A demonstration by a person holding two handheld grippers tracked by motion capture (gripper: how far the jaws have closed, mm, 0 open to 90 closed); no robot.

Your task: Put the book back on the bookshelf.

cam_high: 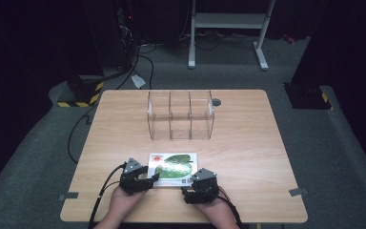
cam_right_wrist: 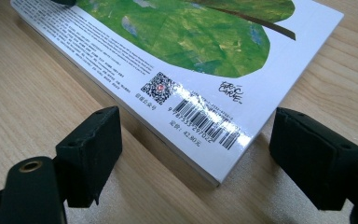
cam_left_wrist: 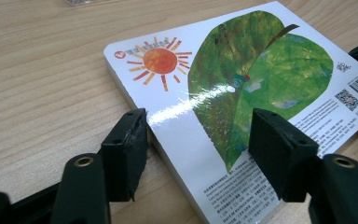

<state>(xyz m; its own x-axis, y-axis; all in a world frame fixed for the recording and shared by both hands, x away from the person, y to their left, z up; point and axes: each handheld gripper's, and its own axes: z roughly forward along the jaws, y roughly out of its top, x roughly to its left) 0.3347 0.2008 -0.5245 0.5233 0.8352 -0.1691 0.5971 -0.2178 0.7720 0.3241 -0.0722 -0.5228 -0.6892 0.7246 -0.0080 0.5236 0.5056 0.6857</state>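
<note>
A white board book (cam_high: pixel 173 168) with a green leaf and an orange sun on its cover lies flat near the table's front edge. My left gripper (cam_high: pixel 153 179) is at the book's near left corner. In the left gripper view the book (cam_left_wrist: pixel 242 79) runs between the jaws: one sits on the wood beside its edge, the other hovers over the cover, so the left gripper (cam_left_wrist: pixel 200 144) is open. My right gripper (cam_high: pixel 191 182) is at the near right corner. There the barcode corner of the book (cam_right_wrist: pixel 191 42) lies between wide jaws, untouched; the right gripper (cam_right_wrist: pixel 198 154) is open.
A clear plastic organizer (cam_high: pixel 181 115) with three compartments stands at the middle back of the wooden table (cam_high: pixel 248 143). A small grey disc (cam_high: pixel 216 102) sits beside it. Tape marks (cam_high: pixel 298 192) lie at the front corners. Cables trail off the front left.
</note>
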